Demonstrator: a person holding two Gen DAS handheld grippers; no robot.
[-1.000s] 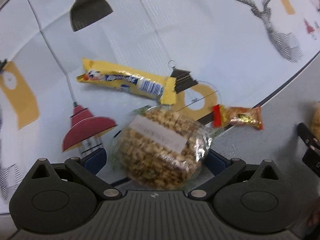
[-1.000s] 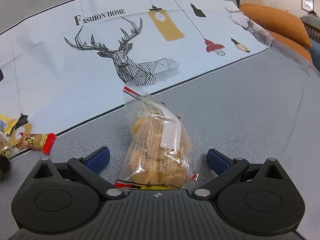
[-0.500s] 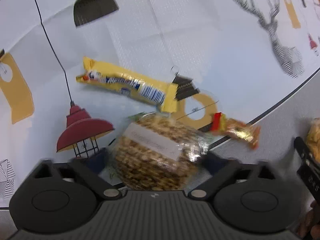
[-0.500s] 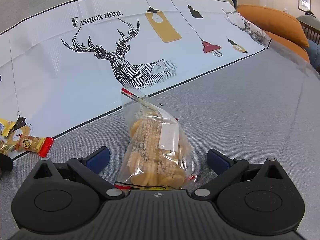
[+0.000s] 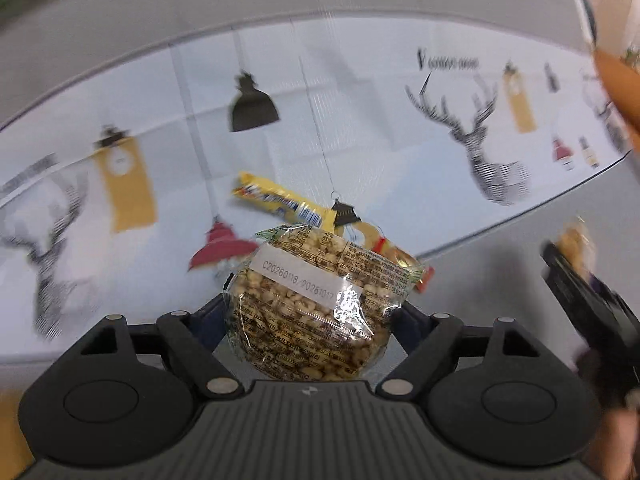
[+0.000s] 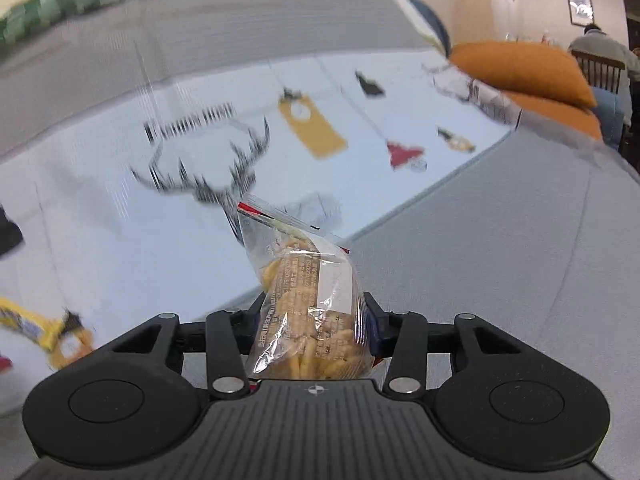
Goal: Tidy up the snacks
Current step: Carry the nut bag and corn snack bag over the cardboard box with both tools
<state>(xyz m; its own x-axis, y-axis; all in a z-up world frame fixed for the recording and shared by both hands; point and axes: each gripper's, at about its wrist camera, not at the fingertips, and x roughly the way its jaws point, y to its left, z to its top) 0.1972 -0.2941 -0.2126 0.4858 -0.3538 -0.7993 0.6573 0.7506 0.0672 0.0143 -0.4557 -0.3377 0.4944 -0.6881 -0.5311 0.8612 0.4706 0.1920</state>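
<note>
Since a second ago: both my grippers have come up off the surface with their packets, and my right gripper, spread wide around its bag back then, has now clamped onto it; the yellow bar and the small candy that filled my left view now look smaller and sit farther off.

Left gripper (image 5: 310, 314): clenched on the round puffed-grain cake (image 5: 316, 304), which sits between the blue pads in its clear wrap with a white date label across the top, held up off the cloth.

Right gripper (image 6: 314, 326): squeezed tight on the bag of crackers (image 6: 310, 308); the clear bag bulges between the fingers and its sealed red-striped end points up and away from me.

Yellow bar (image 5: 282, 202): lying on the white printed cloth (image 5: 360, 128), beyond the cake; its end also shows at the left edge of my right view.

Small candy (image 5: 414, 268): orange and red wrapper, partly hidden behind the cake, near where the cloth meets the grey surface (image 6: 500, 260).

Background: orange cushions (image 6: 520, 68) at the far right, and a seated person (image 6: 600, 48) behind them.

Sharpness: both views are smeared, so the cloth's print is hard to read.
</note>
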